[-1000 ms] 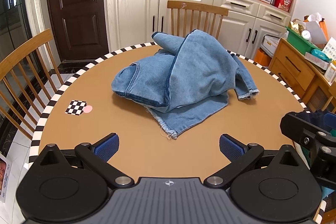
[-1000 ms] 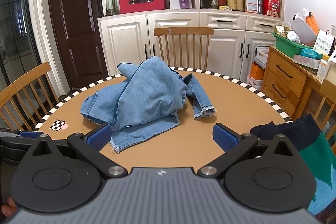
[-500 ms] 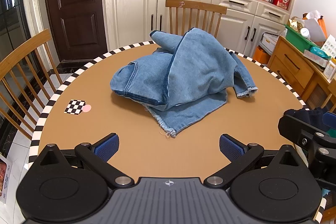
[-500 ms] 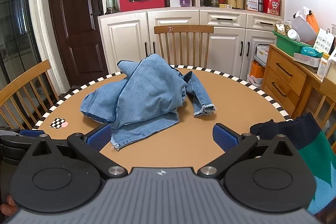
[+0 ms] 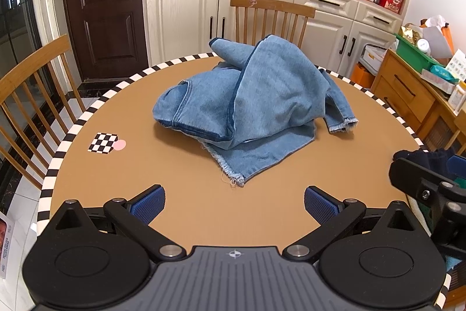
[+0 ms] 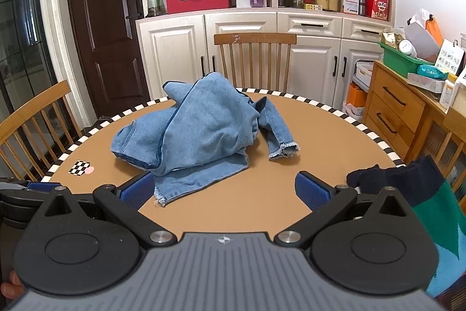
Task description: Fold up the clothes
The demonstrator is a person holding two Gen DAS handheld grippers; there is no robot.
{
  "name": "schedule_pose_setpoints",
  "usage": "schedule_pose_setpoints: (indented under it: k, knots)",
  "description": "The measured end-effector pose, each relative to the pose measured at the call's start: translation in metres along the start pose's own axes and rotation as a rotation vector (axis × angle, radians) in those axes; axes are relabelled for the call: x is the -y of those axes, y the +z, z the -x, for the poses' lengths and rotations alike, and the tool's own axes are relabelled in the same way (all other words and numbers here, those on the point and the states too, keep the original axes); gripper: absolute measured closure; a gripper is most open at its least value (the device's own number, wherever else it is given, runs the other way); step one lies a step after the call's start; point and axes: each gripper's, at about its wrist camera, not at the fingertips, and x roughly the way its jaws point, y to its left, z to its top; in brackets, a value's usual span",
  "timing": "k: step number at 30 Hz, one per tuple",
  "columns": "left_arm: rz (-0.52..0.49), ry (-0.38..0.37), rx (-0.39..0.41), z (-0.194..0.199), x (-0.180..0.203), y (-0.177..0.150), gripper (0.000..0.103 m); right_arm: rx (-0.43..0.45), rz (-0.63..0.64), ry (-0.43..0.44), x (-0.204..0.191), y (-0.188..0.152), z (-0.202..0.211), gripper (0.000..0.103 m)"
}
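A crumpled pair of light blue jeans (image 5: pixel 250 107) lies in a heap in the middle of the round brown table (image 5: pixel 122 174); it also shows in the right wrist view (image 6: pixel 198 136). A frayed leg hem (image 5: pixel 233 179) points toward me and another frayed hem (image 5: pixel 343 124) lies at the right. My left gripper (image 5: pixel 234 204) is open and empty, above the table's near side, short of the jeans. My right gripper (image 6: pixel 224 190) is open and empty, just in front of the near hem (image 6: pixel 160 198). Its body shows at the right edge of the left wrist view (image 5: pixel 428 191).
A checkered marker with a pink dot (image 5: pixel 106 142) lies on the table's left. A dark navy and green garment (image 6: pixel 422 194) hangs at the table's right edge. Wooden chairs stand behind (image 5: pixel 271 19) and left (image 5: pixel 32 95). Cabinets (image 5: pixel 180 19) and a drawer unit (image 5: pixel 407 95) stand beyond.
Both grippers have drifted slightly upward and back; the jeans sit a little lower in the views. The jeans have not moved on the table and both grippers stay open.
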Motion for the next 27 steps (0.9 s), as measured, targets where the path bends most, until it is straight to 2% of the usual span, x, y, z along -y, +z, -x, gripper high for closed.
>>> schedule_pose_setpoints:
  k: [10, 14, 20, 22, 23, 25, 27]
  knots:
    - [0.026, -0.028, -0.026, -0.008, -0.045, -0.004, 0.0, 0.057, 0.067, -0.081, -0.021, 0.009, -0.013, 0.0]
    - [0.035, -0.045, -0.034, -0.006, -0.073, -0.011, 0.0, 0.103, 0.116, -0.054, -0.032, 0.018, -0.037, 0.0]
    - [0.035, -0.045, -0.038, -0.002, -0.106, -0.022, 0.0, 0.047, 0.301, 0.036, -0.072, 0.023, -0.1, 0.003]
    - [0.04, -0.037, -0.037, -0.003, -0.111, -0.022, 0.0, 0.018, 0.397, 0.077, -0.09, 0.022, -0.122, 0.016]
    - [0.045, -0.037, -0.034, -0.004, -0.113, -0.022, 0.0, 0.012, 0.456, 0.08, -0.099, 0.02, -0.131, 0.018]
    - [0.055, -0.036, -0.037, -0.01, -0.116, -0.018, 0.0, 0.003, 0.565, 0.099, -0.115, 0.017, -0.15, 0.041]
    - [0.067, -0.021, -0.047, -0.018, -0.117, -0.013, 0.0, -0.027, 0.665, 0.133, -0.126, 0.013, -0.166, 0.045]
